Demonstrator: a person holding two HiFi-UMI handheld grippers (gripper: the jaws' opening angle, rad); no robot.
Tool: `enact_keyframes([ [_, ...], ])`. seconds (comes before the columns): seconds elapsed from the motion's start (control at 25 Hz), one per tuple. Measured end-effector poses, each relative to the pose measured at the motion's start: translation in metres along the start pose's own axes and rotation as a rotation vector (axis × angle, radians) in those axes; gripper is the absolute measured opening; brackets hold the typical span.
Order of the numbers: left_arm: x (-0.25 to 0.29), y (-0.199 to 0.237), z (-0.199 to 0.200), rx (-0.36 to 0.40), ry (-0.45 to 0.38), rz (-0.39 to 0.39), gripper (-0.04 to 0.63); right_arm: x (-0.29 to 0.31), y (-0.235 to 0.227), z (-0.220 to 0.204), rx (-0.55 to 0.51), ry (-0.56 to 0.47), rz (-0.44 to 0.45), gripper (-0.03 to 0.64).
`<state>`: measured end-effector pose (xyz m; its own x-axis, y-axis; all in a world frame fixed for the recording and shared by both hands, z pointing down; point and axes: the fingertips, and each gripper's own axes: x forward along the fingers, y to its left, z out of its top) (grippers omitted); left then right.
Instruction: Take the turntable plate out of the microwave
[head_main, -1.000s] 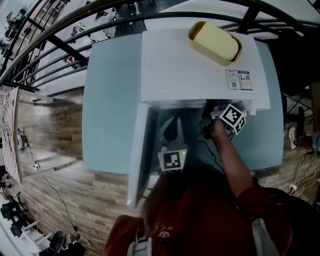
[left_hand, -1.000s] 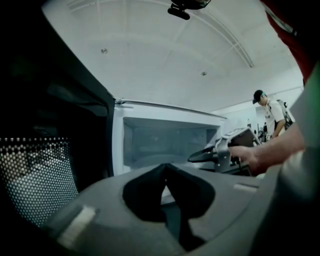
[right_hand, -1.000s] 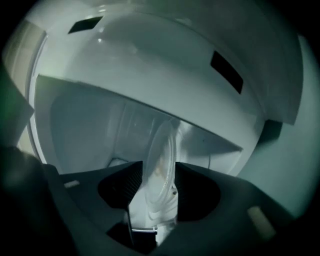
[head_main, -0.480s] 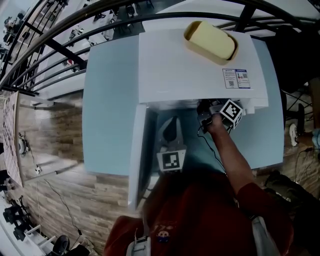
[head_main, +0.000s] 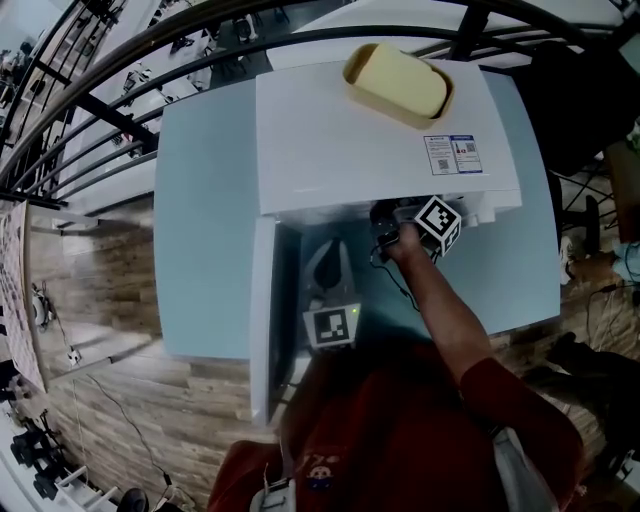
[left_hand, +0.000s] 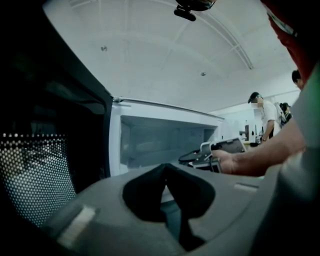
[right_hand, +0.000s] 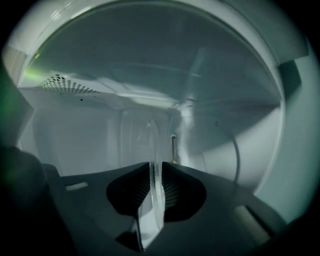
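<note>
The right gripper (right_hand: 156, 172) had just closed on the rim of the clear glass turntable plate (right_hand: 156, 197) between its jaws, to draw it out.

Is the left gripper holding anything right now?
No: on the left gripper the jaws meet with nothing between them, short of the open microwave.

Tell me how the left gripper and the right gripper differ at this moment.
The left gripper is shut on nothing; the right gripper, whose jaws have just been closing, pinches the rim of the glass turntable plate. The left gripper sits outside, beside the open microwave door; the right gripper reaches into the microwave cavity. Both point toward the microwave.
</note>
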<state>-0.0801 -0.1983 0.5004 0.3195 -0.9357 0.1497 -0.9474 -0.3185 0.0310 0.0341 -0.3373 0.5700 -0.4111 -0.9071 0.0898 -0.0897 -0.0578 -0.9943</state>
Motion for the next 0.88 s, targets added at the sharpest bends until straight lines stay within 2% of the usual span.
enact_keyframes([
  [0.28,0.0,-0.005,0.0,-0.001,-0.002,-0.009,-0.002,-0.01,0.0,-0.001,-0.059,0.031,0.0,0.032],
  [0.88,-0.011,-0.005,0.002,-0.01,-0.01,0.003,-0.002,-0.062,-0.012,-0.022,0.098,0.035,0.058,0.034],
])
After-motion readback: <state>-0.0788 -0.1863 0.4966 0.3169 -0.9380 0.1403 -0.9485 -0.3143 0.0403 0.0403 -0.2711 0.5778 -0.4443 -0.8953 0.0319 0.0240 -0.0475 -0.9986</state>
